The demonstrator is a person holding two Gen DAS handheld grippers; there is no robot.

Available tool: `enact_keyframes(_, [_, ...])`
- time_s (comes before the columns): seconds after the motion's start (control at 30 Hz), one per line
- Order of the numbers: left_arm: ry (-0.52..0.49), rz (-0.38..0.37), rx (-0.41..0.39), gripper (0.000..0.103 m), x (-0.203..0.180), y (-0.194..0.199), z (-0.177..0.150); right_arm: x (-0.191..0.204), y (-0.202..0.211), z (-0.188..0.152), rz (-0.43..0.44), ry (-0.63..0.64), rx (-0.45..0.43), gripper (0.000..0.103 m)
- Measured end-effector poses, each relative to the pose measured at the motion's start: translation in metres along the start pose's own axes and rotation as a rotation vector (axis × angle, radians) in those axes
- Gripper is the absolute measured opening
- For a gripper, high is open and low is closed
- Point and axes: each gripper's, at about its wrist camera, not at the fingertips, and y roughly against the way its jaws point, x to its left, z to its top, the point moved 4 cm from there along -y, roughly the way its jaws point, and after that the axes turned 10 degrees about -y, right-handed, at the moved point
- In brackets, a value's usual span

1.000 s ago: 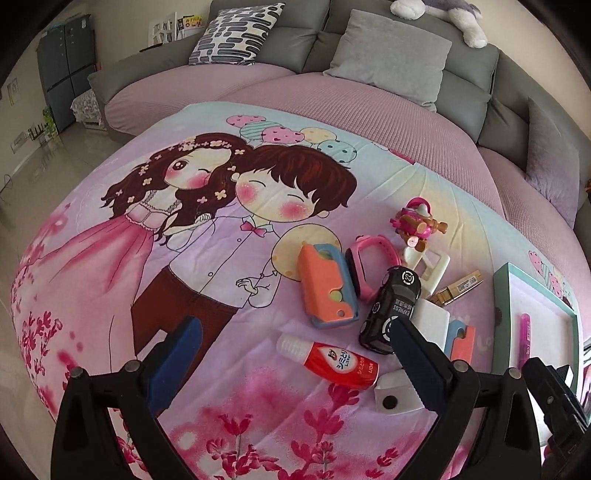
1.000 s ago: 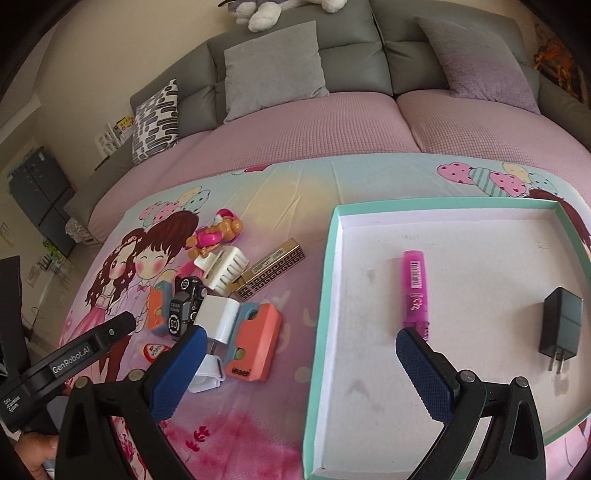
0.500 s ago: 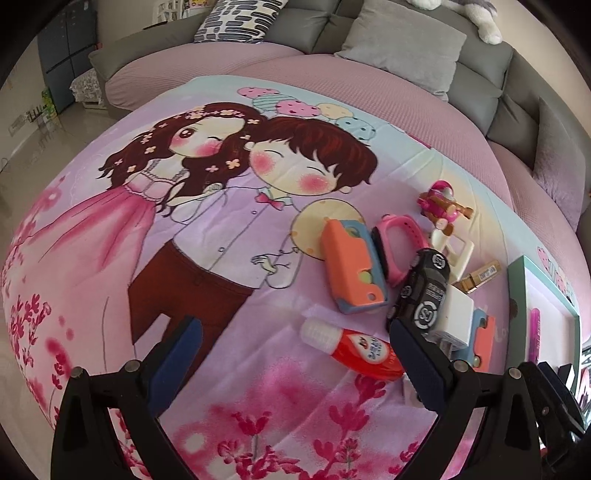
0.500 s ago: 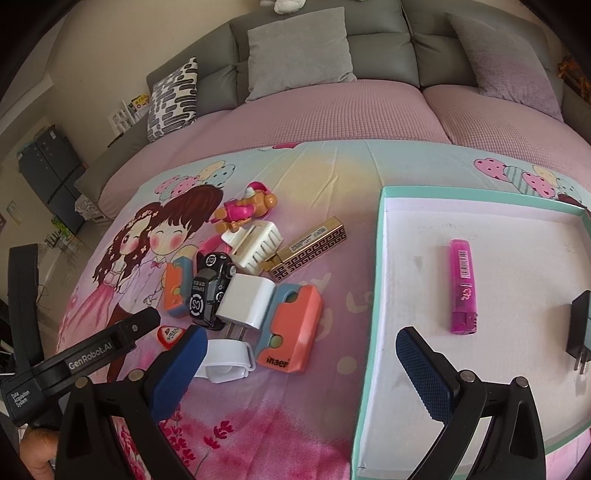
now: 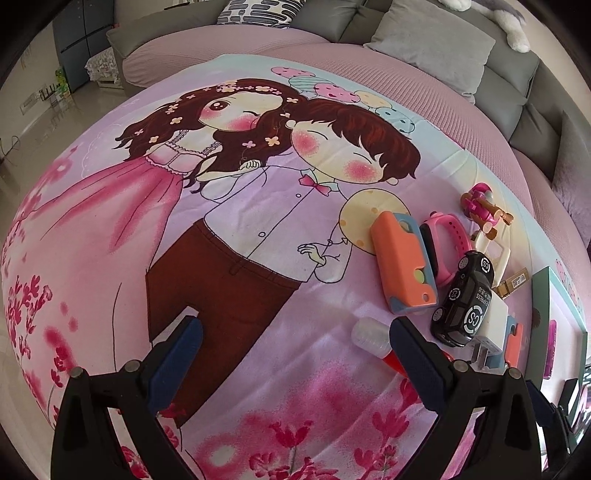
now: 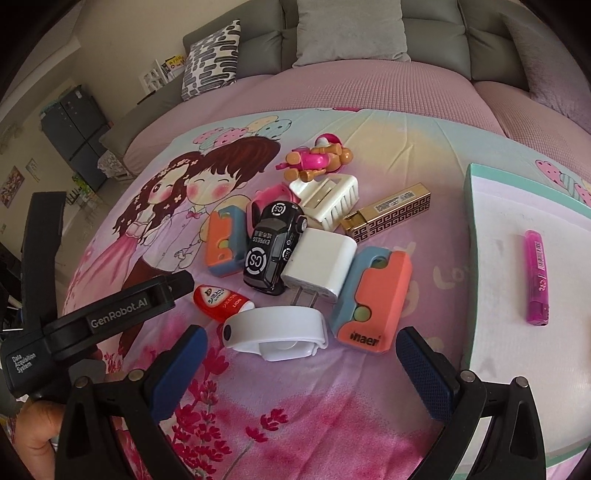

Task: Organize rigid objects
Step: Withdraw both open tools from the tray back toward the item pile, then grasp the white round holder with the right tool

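A heap of small objects lies on the cartoon-print blanket [image 6: 369, 387]: a black toy car [image 6: 271, 251], a white charger [image 6: 320, 264], two orange-and-blue cases [image 6: 373, 299] [image 6: 221, 243], a red-and-white tube [image 6: 221, 304], a white band [image 6: 277, 332], a gold box [image 6: 388, 212], a white comb-like piece [image 6: 330, 201] and a pink toy figure [image 6: 317, 158]. My right gripper [image 6: 301, 363] is open, just short of the white band. My left gripper [image 5: 293, 350] is open over bare blanket, left of the car [image 5: 463, 299]; its right finger hides part of the tube [image 5: 369, 334].
A teal-rimmed white tray [image 6: 469, 236] at the right holds a pink lighter [image 6: 536, 277]. Grey sofa cushions [image 6: 347, 29] and a patterned pillow [image 6: 212, 59] line the back. A hand [image 6: 33, 428] holds the left gripper's body [image 6: 92, 321] at lower left.
Both grippers have swung left. The heap has come to the middle of the right wrist view and the tray has slid to its edge. The heap has moved rightward in the left view.
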Motion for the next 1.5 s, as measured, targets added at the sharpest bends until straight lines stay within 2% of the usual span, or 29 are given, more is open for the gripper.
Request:
enact_keyframes(0.37, [0.024,-0.018,0.003,0.101,0.005,-0.002,-0.002,0.005,-0.003,0.000,-0.038,0.010,-0.009,0.101])
enact_keyframes(0.57, [0.026,0.008,-0.002,0.101,0.005,-0.001,0.000,0.013,0.005,0.000,-0.036,0.043,-0.037,0.100])
enact_keyframes(0.8, [0.030,0.021,-0.016,0.101,0.005,0.002,0.001,0.018,0.002,-0.002,-0.006,0.051,-0.023,0.086])
enact_keyframes(1.13, [0.020,0.012,-0.014,0.101,-0.001,0.003,0.002,0.023,-0.007,-0.006,0.018,0.054,-0.011,0.080])
enact_keyframes(1.33, [0.019,0.013,-0.012,0.101,-0.001,0.003,0.002,0.017,-0.011,-0.005,0.015,0.019,-0.006,0.067])
enact_keyframes(1.5, [0.018,-0.003,-0.010,0.101,-0.003,0.002,0.003,0.012,-0.010,-0.004,0.047,-0.016,-0.004,0.067])
